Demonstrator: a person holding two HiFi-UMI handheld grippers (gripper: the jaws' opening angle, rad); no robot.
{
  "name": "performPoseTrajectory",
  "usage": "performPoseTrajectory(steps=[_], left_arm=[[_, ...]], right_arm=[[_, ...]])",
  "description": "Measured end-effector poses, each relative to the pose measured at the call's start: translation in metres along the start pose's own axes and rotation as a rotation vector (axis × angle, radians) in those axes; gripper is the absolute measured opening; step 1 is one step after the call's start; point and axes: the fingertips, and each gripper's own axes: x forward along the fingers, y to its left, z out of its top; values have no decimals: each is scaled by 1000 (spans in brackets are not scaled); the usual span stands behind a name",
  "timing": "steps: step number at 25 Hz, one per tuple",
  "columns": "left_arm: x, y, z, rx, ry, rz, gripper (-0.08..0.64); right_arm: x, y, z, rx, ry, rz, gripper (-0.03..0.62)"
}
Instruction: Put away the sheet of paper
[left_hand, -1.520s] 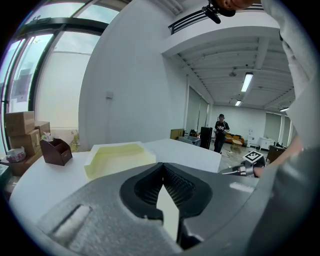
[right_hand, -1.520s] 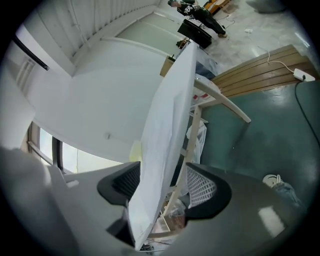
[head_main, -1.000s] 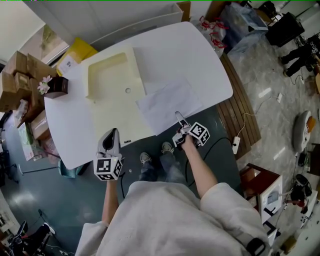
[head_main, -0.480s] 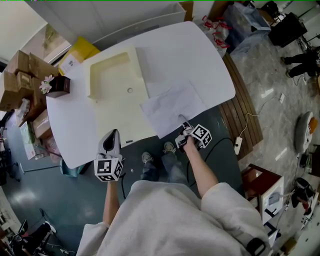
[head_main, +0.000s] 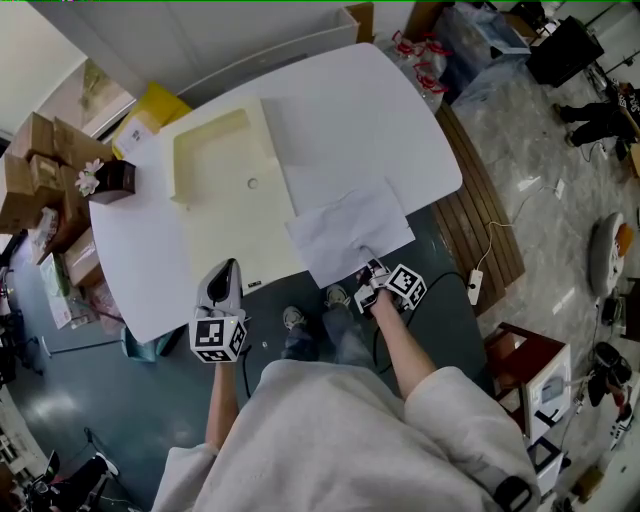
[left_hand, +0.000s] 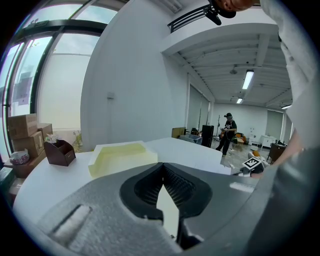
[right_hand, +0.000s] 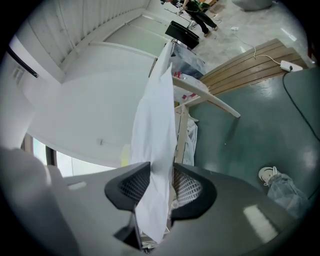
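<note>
Room: We look down on a large hall with a grey-green floor, cardboard boxes (head_main: 40, 150) at the left and wooden boards (head_main: 480, 230) at the right.
Surface: A white table (head_main: 380, 110) with rounded corners. A cream tray (head_main: 225, 190) lies on its left half and a small brown holder (head_main: 112, 178) stands at the far left.
Task item: The sheet of paper (head_main: 345, 235) lies flat on the right half of the table, just beside the tray. Its near margin hangs past the table's near edge.
Long axis: We read it as running left to right, with the right end swung somewhat farther from us. One long edge faces us.
Right gripper (head_main: 366, 266): It is at the overhanging near edge. Its jaws are closing with the sheet standing between the pads, and we do not yet judge the pinch to be firm.
Left gripper (head_main: 226, 268): It is held off the table at the near left, well apart from the sheet. Its jaw tips are drawn together and nothing is in them.
Step in hand: We judge it to be seizing the sheet by its free margin.
Method: We advise finishing the pinch before any pull. The pads should sit square on the margin and well in from the edge. The sheet should then be drawn level and along its own plane, so it neither creases nor slips.
Destination: Probably the tray, though we cannot confirm this.
</note>
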Motion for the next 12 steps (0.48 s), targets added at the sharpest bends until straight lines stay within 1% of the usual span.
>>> performPoseTrajectory(steps=[5,9,12], left_arm=[[-2,-2,4,9,-10,-5,6],[-6,-6,5,13,-15,-11,6],[-7,-9,6,12,-22,-19,6]], right_arm=[[-17,5,-2,2,-10,53,72],[-31,13,2,8,-48,91,12],[-39,23,7,10,-75,127,2]])
